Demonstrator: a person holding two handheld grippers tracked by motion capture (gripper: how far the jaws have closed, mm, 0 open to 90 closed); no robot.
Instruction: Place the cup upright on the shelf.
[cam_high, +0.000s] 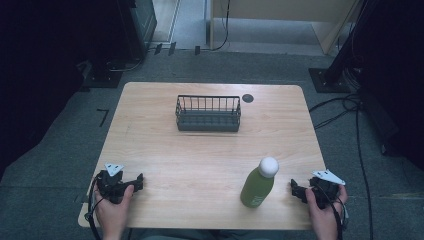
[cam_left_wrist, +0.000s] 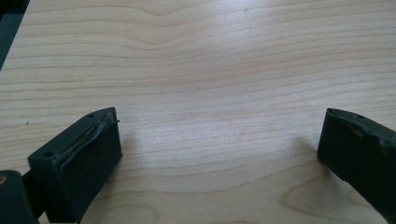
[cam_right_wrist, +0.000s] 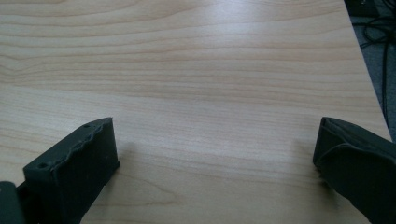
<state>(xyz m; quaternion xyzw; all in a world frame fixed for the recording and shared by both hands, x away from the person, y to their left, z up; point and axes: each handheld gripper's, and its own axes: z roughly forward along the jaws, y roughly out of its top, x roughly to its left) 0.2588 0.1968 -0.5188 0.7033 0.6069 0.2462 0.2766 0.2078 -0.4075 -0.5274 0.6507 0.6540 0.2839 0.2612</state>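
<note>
A green bottle (cam_high: 258, 186) with a white round cap stands upright near the front right of the wooden table (cam_high: 200, 155). A dark wire basket (cam_high: 208, 114) sits toward the far middle and looks empty. My left gripper (cam_high: 125, 182) rests at the front left corner, held by a hand. In the left gripper view the left gripper (cam_left_wrist: 219, 115) is open over bare wood. My right gripper (cam_high: 306, 191) sits at the front right corner, a short way right of the bottle. In the right gripper view the right gripper (cam_right_wrist: 215, 123) is open, nothing between its jaws.
A small dark round disc (cam_high: 248, 98) lies on the table just right of the basket's far corner. Cables (cam_high: 350, 107) run over the grey floor to the right of the table. The table's right edge (cam_right_wrist: 369, 88) shows in the right gripper view.
</note>
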